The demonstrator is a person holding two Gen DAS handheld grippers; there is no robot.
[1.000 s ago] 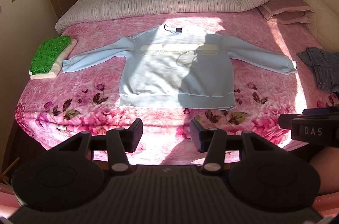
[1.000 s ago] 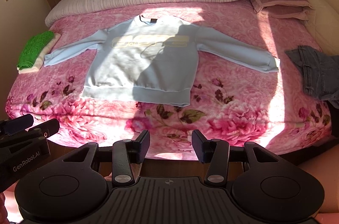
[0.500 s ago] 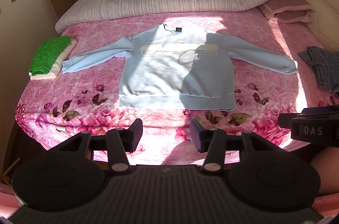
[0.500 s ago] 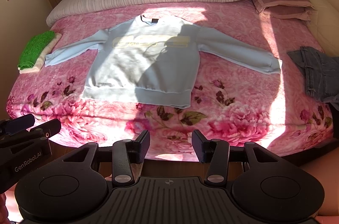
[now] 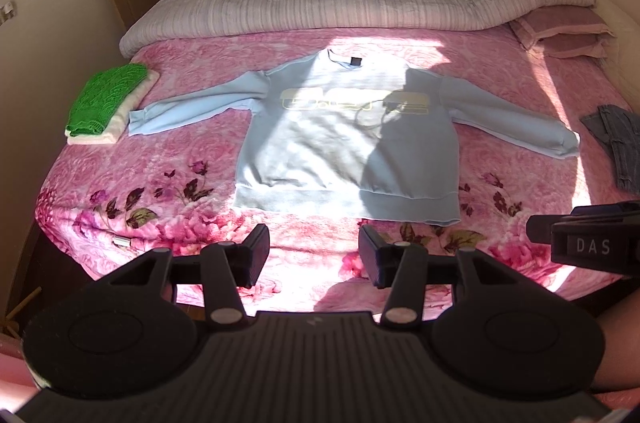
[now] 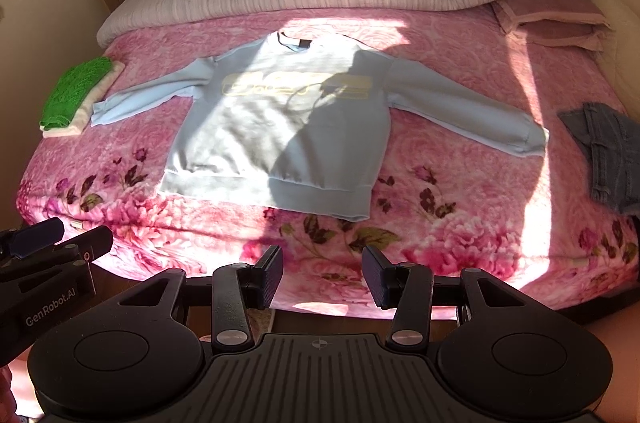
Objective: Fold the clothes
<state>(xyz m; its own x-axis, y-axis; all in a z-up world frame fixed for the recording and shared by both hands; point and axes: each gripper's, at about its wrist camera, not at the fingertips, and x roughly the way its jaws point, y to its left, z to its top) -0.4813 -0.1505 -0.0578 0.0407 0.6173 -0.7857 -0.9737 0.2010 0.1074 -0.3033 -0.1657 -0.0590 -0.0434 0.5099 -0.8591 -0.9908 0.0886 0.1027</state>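
Sweatshirt (image 5: 344,143) lies flat on the bed (image 5: 500,79), sleeves sideways, hem nearest both grippers' wide, empty jaws.

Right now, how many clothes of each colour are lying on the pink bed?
Light blue: 1, the sweatshirt spread flat.
Green: 1, the folded green knit.
Cream: 1, the folded cream piece under the green one.
Grey-blue: 1, the denim piece at the bed's right edge.
Total: 4
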